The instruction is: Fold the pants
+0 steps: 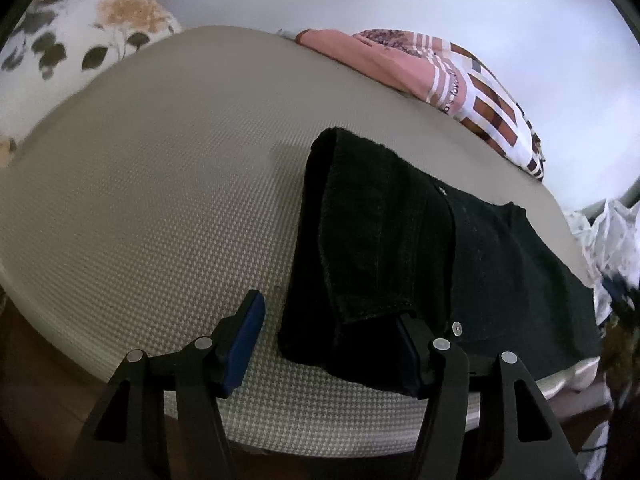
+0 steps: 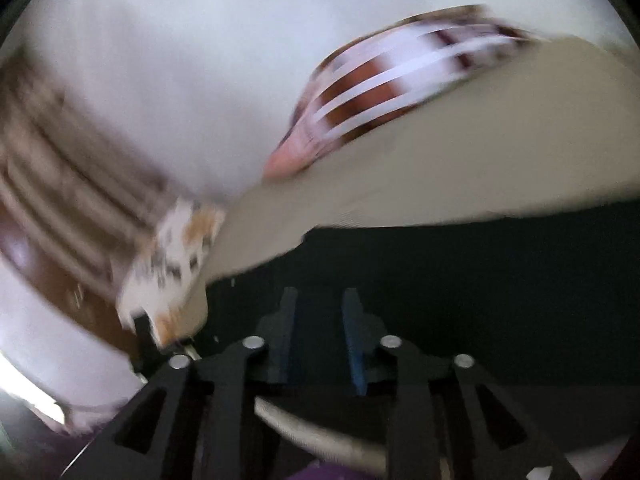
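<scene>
Black pants [image 1: 420, 248], folded, lower right of frame on bed [image 1: 160, 200]: left gripper [image 1: 332, 344] fingers wide, right gripper [image 2: 320, 340] fingers narrow, empty (judgement: square edges before pressing flat).

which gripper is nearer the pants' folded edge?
Left. The left gripper straddles the folded edge of the black pants, jaws open. The right gripper hovers over the flat part.

Blurred view: right claw [image 2: 320, 312] parted over black pants [image 2: 460, 280] on beige mattress [image 2: 480, 152].
</scene>
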